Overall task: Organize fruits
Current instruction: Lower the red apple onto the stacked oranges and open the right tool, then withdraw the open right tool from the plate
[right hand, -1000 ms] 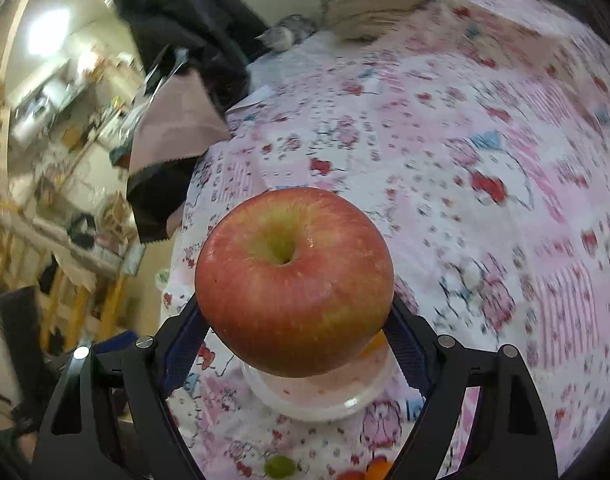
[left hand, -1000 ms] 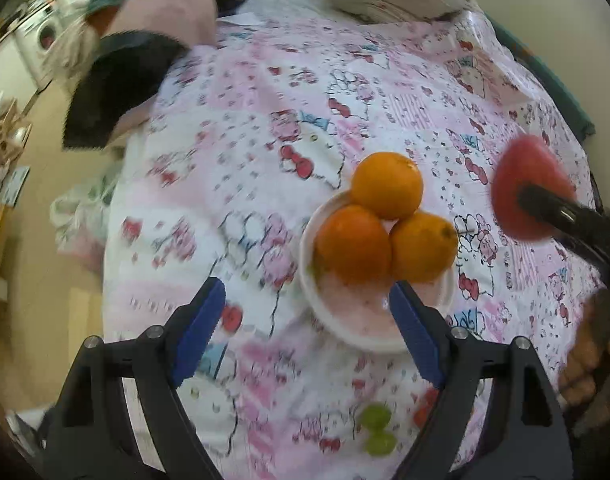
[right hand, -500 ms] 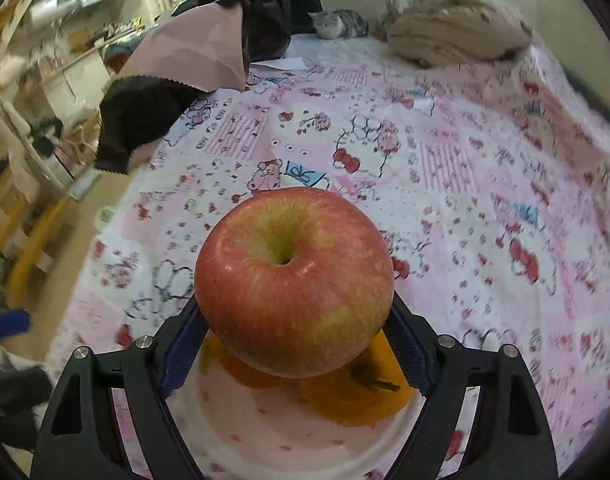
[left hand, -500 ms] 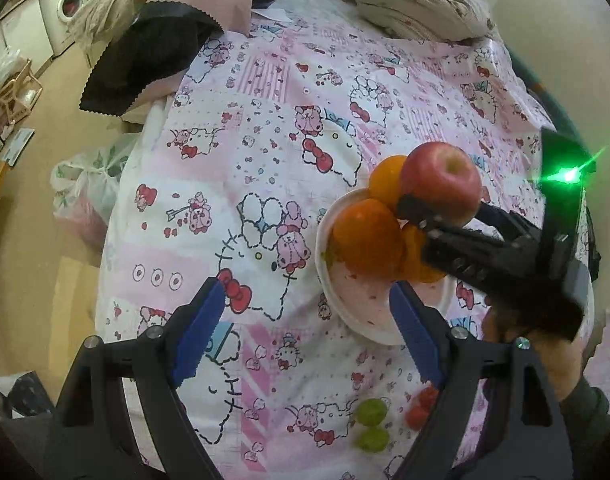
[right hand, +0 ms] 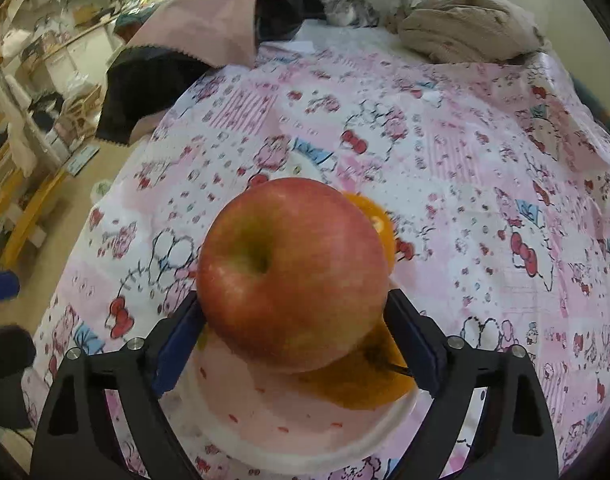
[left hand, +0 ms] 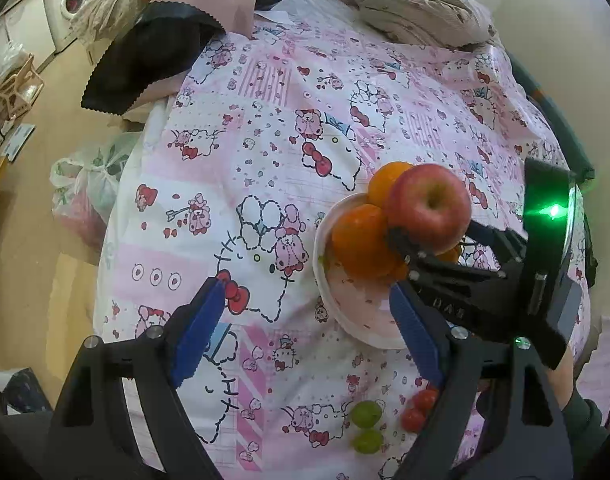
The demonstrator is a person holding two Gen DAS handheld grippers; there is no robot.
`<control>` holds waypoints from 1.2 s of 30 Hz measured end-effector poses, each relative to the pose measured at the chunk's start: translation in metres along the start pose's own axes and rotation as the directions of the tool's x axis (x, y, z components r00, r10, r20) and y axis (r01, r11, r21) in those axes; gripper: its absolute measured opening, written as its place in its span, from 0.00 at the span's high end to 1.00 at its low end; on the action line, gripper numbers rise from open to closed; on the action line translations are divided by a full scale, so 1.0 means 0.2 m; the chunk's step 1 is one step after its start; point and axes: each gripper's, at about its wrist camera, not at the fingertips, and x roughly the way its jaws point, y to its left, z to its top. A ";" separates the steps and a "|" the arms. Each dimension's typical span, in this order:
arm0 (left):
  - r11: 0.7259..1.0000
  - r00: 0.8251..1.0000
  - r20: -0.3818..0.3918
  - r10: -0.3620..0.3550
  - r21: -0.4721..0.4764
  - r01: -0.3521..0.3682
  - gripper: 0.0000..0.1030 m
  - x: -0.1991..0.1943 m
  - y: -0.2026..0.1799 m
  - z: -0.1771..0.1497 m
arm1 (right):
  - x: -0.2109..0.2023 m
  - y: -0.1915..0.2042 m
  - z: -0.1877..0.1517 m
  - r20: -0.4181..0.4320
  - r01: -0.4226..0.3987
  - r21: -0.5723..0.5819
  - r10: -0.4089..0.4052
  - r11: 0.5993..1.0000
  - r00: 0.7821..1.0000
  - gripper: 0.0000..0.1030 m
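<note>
Apple [right hand: 293, 276], carried over since a second ago, sits atop the oranges [left hand: 361, 240] between the right gripper [right hand: 297, 332]'s opening fingers; the left gripper [left hand: 305, 328] hangs open, empty.

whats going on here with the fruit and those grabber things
A person is sorting fruit on a bed with a pink cartoon-print sheet, holding tongs in each hand. The right tongs have an apple between their fingers, on top of the oranges piled in the white plate, and their jaws are opening. The left tongs hover open and empty in front of the plate. Two green grapes and small red tomatoes lie loose on the sheet.
</note>
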 end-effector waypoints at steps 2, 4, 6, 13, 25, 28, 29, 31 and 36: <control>1.000 1.000 0.002 0.004 0.003 -0.004 0.20 0.00 0.00 0.00 | -0.01 0.03 -0.01 0.011 0.018 -0.029 -0.017 0.999 1.000 0.11; 1.000 1.000 0.003 0.006 0.006 -0.006 0.20 0.00 -0.01 0.00 | -0.01 0.04 -0.01 0.013 0.020 -0.020 -0.020 1.000 1.000 0.11; 1.000 1.000 0.002 0.007 0.005 -0.007 0.20 0.00 -0.01 0.00 | -0.02 0.01 -0.01 0.011 0.006 0.003 -0.006 1.000 1.000 0.10; 1.000 1.000 0.001 0.010 0.001 -0.010 0.20 0.00 0.00 0.00 | -0.04 0.01 -0.01 0.010 -0.045 0.001 0.045 0.999 0.999 0.04; 0.999 0.998 0.042 0.047 0.020 -0.048 0.21 -0.04 0.01 -0.01 | -0.27 -0.12 -0.02 0.064 -0.124 0.123 0.117 0.985 0.991 0.03; 0.998 0.997 0.057 0.055 0.034 -0.057 0.21 -0.06 0.01 -0.03 | -0.39 -0.17 -0.05 0.077 -0.121 0.173 0.109 0.977 0.991 0.03; 0.997 0.996 0.066 0.059 0.037 -0.062 0.21 -0.07 0.01 -0.04 | -0.43 -0.19 -0.07 0.081 -0.116 0.190 0.102 0.975 0.991 0.03; 0.995 0.992 0.095 0.078 0.046 -0.083 0.21 -0.09 0.00 -0.05 | -0.47 -0.20 -0.12 0.059 -0.077 0.203 0.066 0.976 0.996 0.03; 0.994 0.993 0.097 0.062 0.082 -0.070 0.21 -0.12 -0.05 -0.09 | -0.61 -0.20 -0.24 0.043 -0.046 0.226 0.037 0.973 0.998 0.03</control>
